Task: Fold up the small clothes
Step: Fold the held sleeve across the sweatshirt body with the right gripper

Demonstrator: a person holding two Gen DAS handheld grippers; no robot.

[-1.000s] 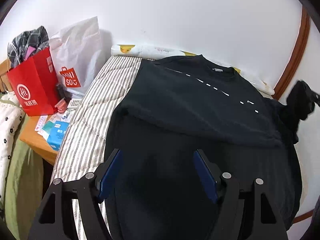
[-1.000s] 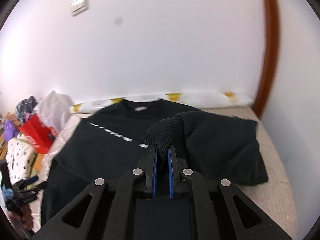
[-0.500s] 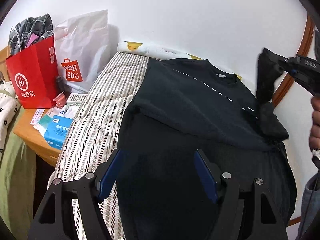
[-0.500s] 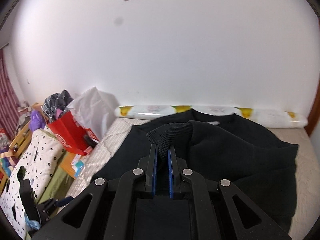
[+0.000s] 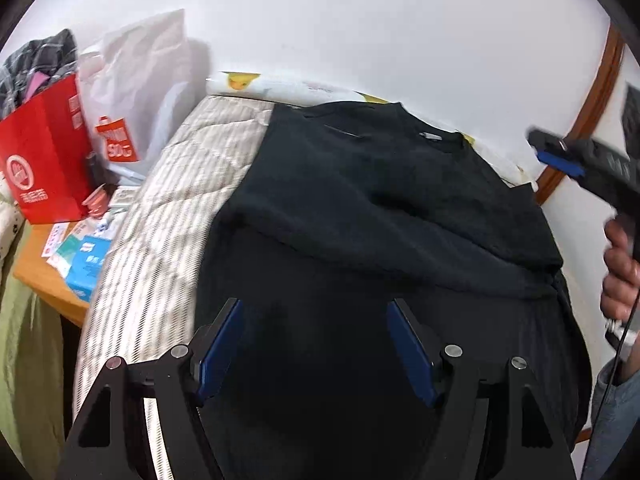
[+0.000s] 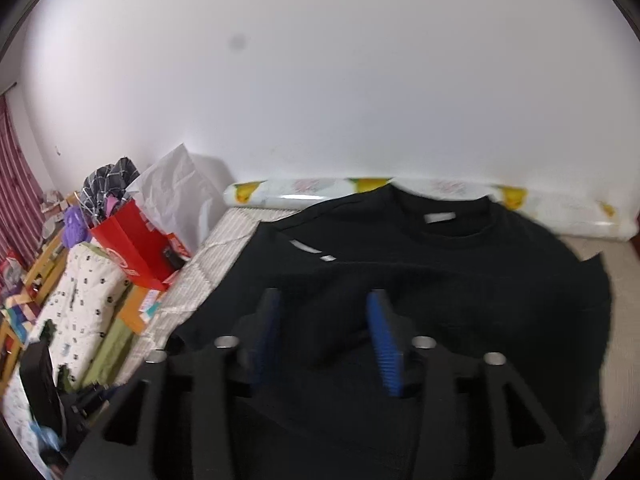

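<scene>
A black long-sleeved sweatshirt lies flat on the bed, collar toward the wall, with both sleeves folded across its chest. It also shows in the right wrist view. My left gripper is open and empty, hovering over the sweatshirt's lower half. My right gripper is open and empty above the folded sleeve. The right gripper also shows in the left wrist view, raised at the sweatshirt's right edge.
The striped mattress is bare left of the shirt. A red paper bag and a white shopping bag stand on a wooden bedside table with boxes. A rolled duck-print pad lies along the white wall.
My right gripper carried the right sleeve leftward over the chest, then opened and let it drop onto the shirt. My left gripper stayed open and shifted only slightly.
</scene>
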